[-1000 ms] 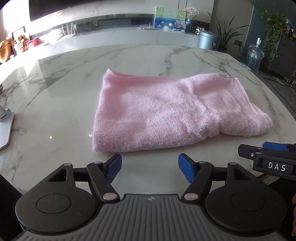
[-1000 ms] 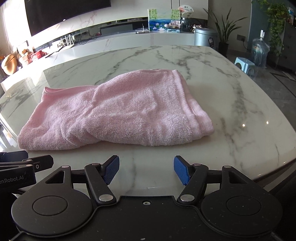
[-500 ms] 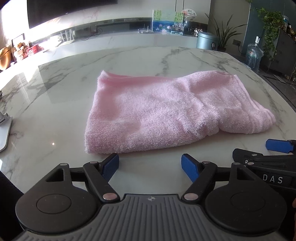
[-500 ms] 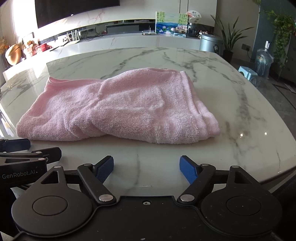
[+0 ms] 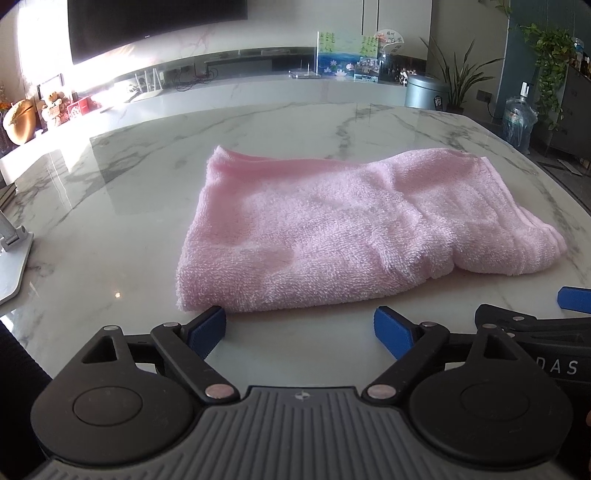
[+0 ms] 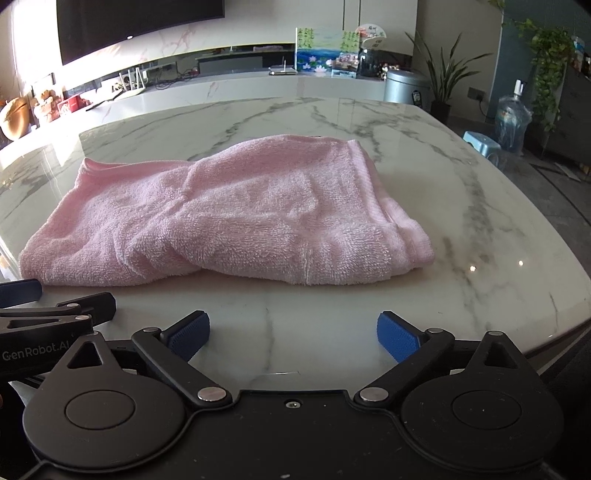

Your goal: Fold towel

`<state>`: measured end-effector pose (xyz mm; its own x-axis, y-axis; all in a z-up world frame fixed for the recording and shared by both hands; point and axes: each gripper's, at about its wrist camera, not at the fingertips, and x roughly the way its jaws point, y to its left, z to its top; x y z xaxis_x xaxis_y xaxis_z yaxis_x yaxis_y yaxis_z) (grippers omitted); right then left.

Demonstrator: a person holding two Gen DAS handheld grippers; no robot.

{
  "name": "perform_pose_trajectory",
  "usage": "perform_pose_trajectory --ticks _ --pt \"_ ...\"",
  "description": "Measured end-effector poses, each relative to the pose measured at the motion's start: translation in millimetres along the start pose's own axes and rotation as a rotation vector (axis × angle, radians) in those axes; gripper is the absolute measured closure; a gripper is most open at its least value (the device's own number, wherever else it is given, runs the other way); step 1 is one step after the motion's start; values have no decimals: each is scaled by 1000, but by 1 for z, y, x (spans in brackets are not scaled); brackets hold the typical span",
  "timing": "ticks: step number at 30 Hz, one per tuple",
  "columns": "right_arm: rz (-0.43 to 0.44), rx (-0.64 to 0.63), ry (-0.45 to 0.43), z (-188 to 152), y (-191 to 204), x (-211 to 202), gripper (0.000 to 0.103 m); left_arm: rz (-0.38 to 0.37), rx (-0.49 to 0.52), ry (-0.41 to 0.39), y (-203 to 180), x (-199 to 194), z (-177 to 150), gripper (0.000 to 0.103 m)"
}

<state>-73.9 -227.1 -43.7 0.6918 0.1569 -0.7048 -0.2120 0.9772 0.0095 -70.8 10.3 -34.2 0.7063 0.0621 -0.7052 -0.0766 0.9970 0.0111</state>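
Both claws, left gripper (image 5: 300, 330) marked "GenRobot.AI" and right gripper (image 6: 293, 332) marked "DAS", have just been opening and gape empty; the pink towel (image 5: 351, 229) lies just ahead.

Marble table (image 5: 110, 236), dark screen (image 6: 140, 26), grey bin (image 6: 406, 86), perhaps a water jug (image 6: 513, 122)

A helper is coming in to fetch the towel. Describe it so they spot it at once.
Look for the big white marble table with grey veins, in front of the long TV counter. Lying in its middle is the pink terry towel, loosely folded over and rumpled. It is the only soft, coloured thing on the tabletop; the grey metal stand at the table's left edge is hard and angular.
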Motion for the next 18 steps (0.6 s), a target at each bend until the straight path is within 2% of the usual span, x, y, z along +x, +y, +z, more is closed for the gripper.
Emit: perform_pose_trajectory --ticks 18 --pt "8 -11 -35 -2 0 1 0 -18 15 11 7 -1 0 0"
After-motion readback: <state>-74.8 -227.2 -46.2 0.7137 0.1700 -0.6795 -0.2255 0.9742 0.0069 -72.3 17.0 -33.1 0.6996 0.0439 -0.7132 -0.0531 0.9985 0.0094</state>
